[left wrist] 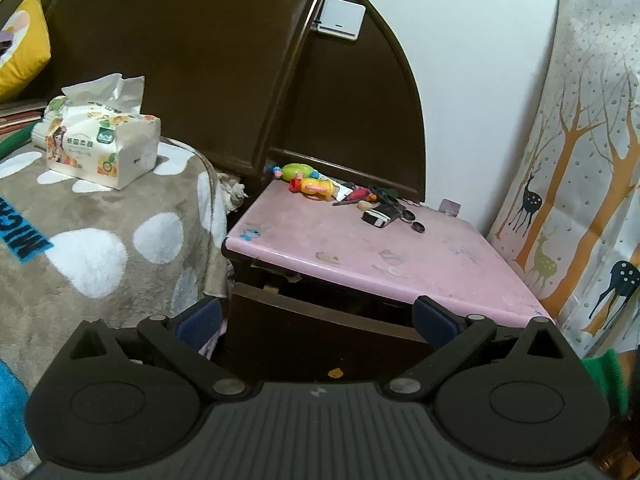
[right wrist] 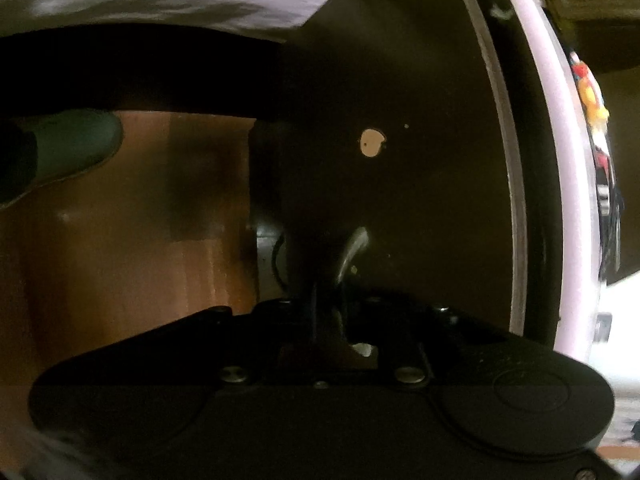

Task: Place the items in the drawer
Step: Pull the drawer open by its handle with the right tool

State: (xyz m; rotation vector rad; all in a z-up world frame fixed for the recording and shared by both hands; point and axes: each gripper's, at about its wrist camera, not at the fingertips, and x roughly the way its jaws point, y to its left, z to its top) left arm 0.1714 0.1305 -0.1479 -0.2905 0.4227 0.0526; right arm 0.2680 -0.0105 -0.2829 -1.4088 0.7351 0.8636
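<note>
"How far along are they with the drawer?"

"Hard to call. The drawer [left wrist: 320, 344] stands a crack open under the pink counter [left wrist: 360, 248], its front leaning out with a dark gap above it. The right tongs [right wrist: 340, 304] look pinched shut on its metal handle [right wrist: 354, 246]. That fits pulling it open as well as pushing it shut."

"Anything inside?"

"Can't see in; the gap is too dark."

"And the items?"

"A cluster lies at the back of the counter, well apart from the drawer, so those at least are left to go in."

"Count them for me."

"Two bright toys, a green one [left wrist: 296, 170] and a yellow one [left wrist: 314, 187] touching it. One red piece [left wrist: 358, 193]. One black-and-white block [left wrist: 378, 217]. Some small dark bits around it, too tangled to number."

"The other hand?"

"The left tongs [left wrist: 316, 314] hang spread wide before the drawer front, holding nothing."

"Anything else?"

"One tissue pack [left wrist: 102, 140] on the bed [left wrist: 100, 240]."
</note>
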